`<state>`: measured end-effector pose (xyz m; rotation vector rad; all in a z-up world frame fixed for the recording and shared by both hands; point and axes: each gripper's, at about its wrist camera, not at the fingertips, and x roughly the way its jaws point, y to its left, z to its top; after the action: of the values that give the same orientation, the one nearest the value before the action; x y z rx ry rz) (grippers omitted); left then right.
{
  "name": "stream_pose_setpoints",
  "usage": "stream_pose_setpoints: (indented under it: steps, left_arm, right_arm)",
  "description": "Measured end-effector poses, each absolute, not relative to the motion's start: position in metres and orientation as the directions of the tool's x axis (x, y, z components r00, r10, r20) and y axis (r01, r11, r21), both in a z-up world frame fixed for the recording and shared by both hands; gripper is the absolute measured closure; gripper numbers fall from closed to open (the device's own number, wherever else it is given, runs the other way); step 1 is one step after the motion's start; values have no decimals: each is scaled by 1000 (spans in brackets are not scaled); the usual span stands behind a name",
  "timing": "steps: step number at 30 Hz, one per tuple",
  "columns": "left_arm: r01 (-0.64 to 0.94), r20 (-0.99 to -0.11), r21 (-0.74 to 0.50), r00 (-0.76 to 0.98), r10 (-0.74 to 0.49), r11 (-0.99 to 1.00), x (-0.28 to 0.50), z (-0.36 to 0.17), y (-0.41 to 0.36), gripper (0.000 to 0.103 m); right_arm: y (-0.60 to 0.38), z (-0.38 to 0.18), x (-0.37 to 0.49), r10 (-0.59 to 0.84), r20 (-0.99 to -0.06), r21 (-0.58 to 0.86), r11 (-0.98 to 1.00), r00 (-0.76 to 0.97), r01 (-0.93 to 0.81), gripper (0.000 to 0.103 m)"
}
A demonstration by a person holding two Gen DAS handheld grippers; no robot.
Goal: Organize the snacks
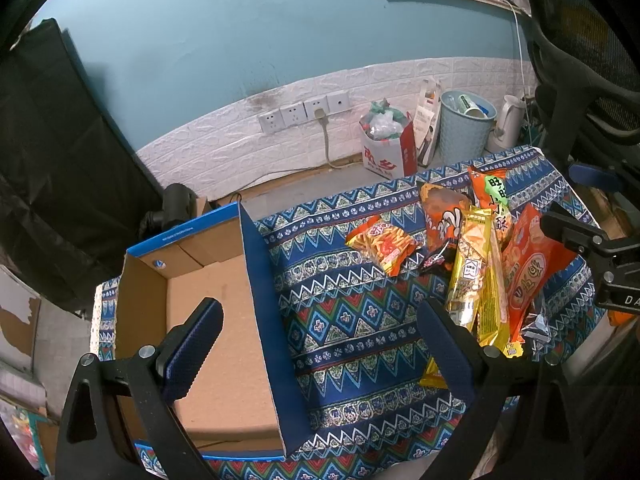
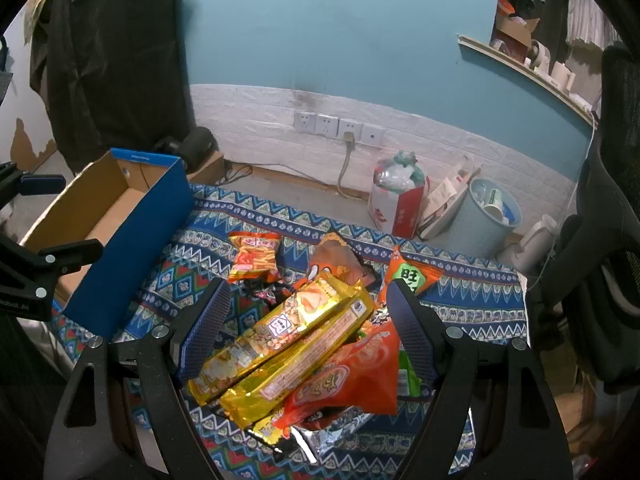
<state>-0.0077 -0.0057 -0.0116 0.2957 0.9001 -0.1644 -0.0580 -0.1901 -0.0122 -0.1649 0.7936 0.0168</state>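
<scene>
Step in hand, by the look of it: first pick from the snack pile (image 2: 304, 344) for the cardboard box (image 1: 208, 304), which sits open and bare inside, left of the pile on the patterned cloth (image 1: 352, 320). Right gripper (image 2: 308, 328) hovering over the pile, jaws wide apart and holding nothing, straddling the two gold packets (image 2: 280, 340) that lie slantwise on top. Best to turn the wrist so the pads cross a gold packet's narrow width, then close on the upper one alone; glossy film likely to slip and drag the orange bag (image 2: 352, 376) lying against it. Left gripper (image 1: 320, 340) near the box's blue side wall (image 1: 268, 304), jaws likewise apart and empty, free to steady the box. Blue wall stands tall between pile and box floor, so lift well clear before crossing. Bare cloth between box and pile gives room; small orange packet (image 1: 380, 246) lies beyond, apart from the heap.
</scene>
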Motion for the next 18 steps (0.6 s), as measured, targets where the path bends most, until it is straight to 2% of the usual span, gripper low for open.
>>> stream_pose_setpoints:
  steps: [18]
  left_arm:
    - [275, -795, 196, 606, -11, 941, -6, -17, -10, 4]
  right_arm:
    - [-195, -12, -58, -56, -719, -136, 989, 693, -62, 24]
